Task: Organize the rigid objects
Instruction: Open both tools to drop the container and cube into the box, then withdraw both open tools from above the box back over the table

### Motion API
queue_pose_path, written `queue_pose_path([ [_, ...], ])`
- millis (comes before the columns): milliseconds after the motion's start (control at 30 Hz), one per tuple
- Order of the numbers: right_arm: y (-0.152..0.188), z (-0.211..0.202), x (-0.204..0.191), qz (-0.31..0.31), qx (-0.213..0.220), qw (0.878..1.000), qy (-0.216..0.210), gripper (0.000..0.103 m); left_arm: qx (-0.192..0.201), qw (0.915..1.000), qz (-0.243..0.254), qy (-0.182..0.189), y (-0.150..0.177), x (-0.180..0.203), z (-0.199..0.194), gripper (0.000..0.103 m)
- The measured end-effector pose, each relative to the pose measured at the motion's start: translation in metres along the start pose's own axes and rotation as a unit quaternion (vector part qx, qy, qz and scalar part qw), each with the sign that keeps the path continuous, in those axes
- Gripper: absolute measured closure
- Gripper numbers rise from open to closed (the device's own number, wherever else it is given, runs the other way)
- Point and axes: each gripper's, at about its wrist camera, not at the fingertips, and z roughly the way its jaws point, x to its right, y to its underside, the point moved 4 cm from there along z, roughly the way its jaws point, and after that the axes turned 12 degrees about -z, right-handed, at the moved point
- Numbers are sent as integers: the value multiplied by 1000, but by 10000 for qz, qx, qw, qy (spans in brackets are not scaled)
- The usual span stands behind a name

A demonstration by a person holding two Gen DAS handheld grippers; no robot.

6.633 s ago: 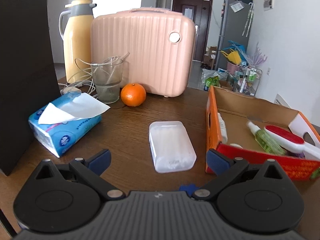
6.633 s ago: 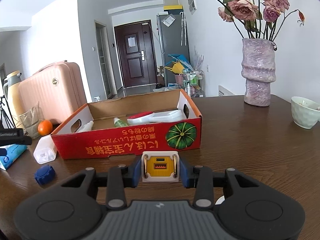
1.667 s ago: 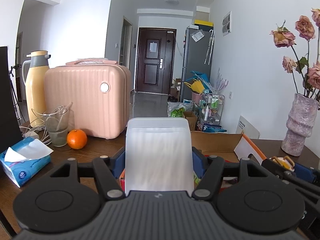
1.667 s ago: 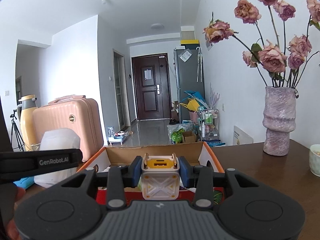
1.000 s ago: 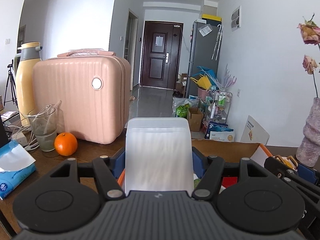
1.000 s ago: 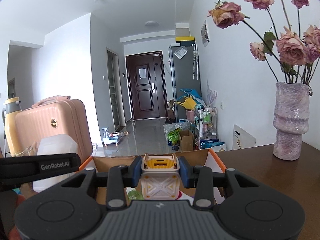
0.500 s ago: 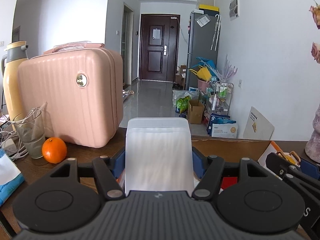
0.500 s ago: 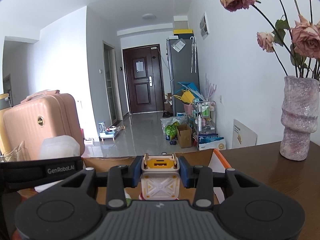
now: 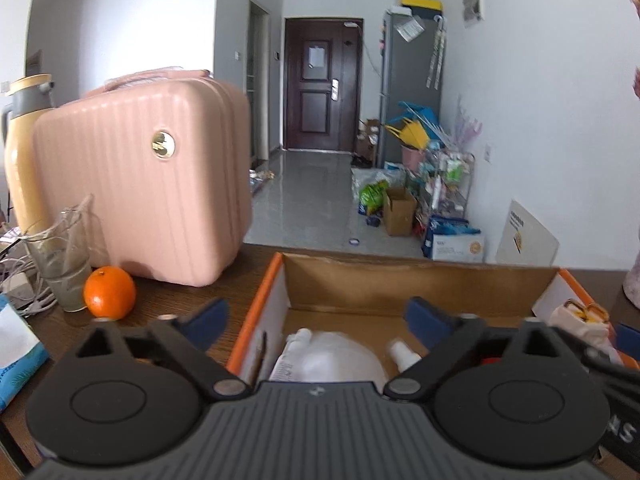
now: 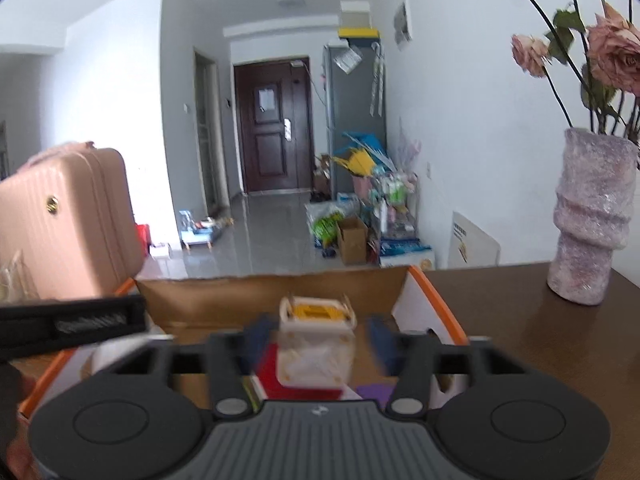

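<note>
Drop into box, both tools released

Tools both over the cardboard box (image 9: 416,286). We see the left tool (image 9: 316,316) spread wide, jaws just opened, nothing between the pads; the white plastic case (image 9: 328,356) sits low inside the box beneath it, next to a small bottle (image 9: 404,354). Right tool (image 10: 316,336) jaws have just been opening too; the yellow-and-white charger cube (image 10: 316,340) is between them, blurred, and we judge it released and dropping over the red item in the box. Risk from here: cube may bounce off that clutter or tip toward the orange rim; pulling back low could snag the box wall and shove it across the bench (image 10: 540,332).
</note>
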Motion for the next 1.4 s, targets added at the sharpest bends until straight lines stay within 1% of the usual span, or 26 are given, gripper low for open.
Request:
queue_pose_path([
  [33, 0, -2, 2, 51, 35, 10000, 52, 8, 47, 10000, -51, -30, -2, -2, -1, 0],
  [100, -1, -4, 4, 70, 15, 9999, 81, 7, 49, 9999, -95, -37, -4, -5, -2, 0],
  [167, -2, -5, 6, 140, 0, 9999, 70, 2, 24, 9999, -132, -57, -5, -7, -2, 0],
  [233, -2, -5, 7, 171, 15, 9998, 74, 0, -8, 9998, -161, -65, -5, -7, -1, 0],
  [800, -4, -8, 6, 73, -39, 9999, 64, 0, -30, 9997, -247, -3, -8, -10, -3, 0],
  [1033, -4, -17, 4, -57, -72, 9999, 72, 0, -68, 9997, -244, 44, -6, -11, -7, 0],
  [1400, 1, -43, 11, -157, 21, 9999, 23, 0, 17, 9998, -170, 59, 5, -18, -33, 0],
])
